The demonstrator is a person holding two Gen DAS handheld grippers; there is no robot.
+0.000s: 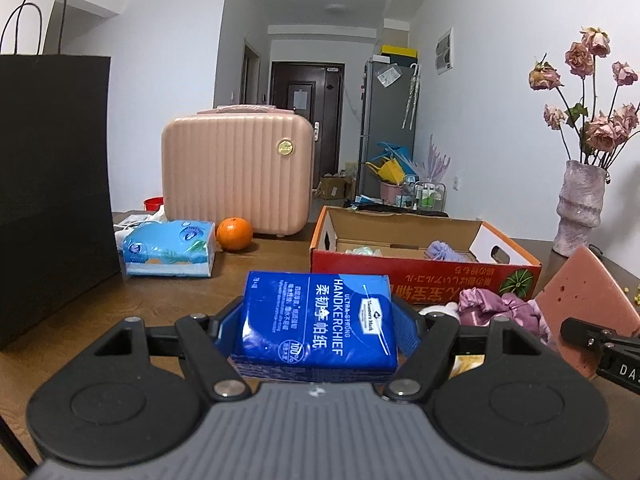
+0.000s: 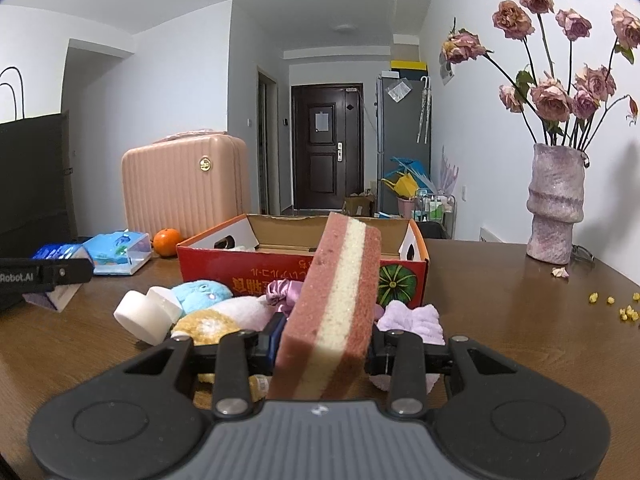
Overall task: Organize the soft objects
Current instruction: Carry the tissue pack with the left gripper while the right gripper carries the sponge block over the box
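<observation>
Both claws are loaded: the left gripper (image 1: 316,322) is clamped across a blue handkerchief pack (image 1: 318,320) raised off the table (image 1: 256,264) just short of the cardboard box (image 1: 424,276), and the right gripper (image 2: 326,344) pinches a pink-and-cream sponge (image 2: 334,300) tilted up before that box. Inside it only a few soft items show, among them a lilac one (image 1: 442,250). Much seems left: plush toys (image 2: 204,296), a purple scrunchie (image 2: 284,292) and a lilac cloth (image 2: 412,318) lie heaped at the box's front, a tissue pack (image 1: 170,248) farther left.
</observation>
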